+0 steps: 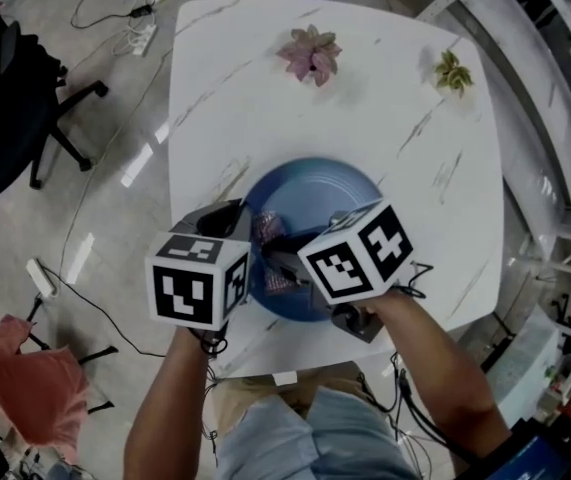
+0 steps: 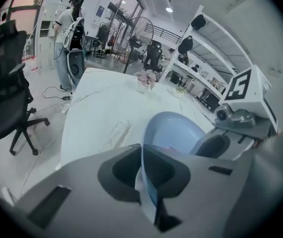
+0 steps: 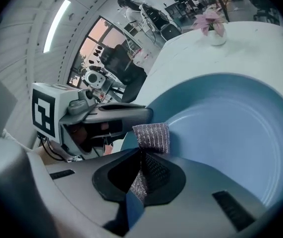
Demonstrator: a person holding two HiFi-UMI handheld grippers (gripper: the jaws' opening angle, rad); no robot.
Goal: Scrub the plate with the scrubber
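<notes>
Left gripper [image 2: 143, 180] is clamped on the plate [image 2: 176, 130] rim at the table [image 1: 365, 118] front edge. Right gripper [image 3: 141, 177] pinches the scrubber [image 3: 151, 137] lengthwise, free end pointing over the plate.

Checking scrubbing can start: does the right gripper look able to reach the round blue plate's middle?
Probably yes: the right gripper, shut on the grey mesh scrubber, sits at the round blue plate's rim, and the plate's face is bare.

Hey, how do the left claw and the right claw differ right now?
The left claw is shut on the rim of the blue plate; the right claw is shut on the grey scrubber. The left claw sits at the plate's left edge, while the right claw reaches over its face. Both are shut.
</notes>
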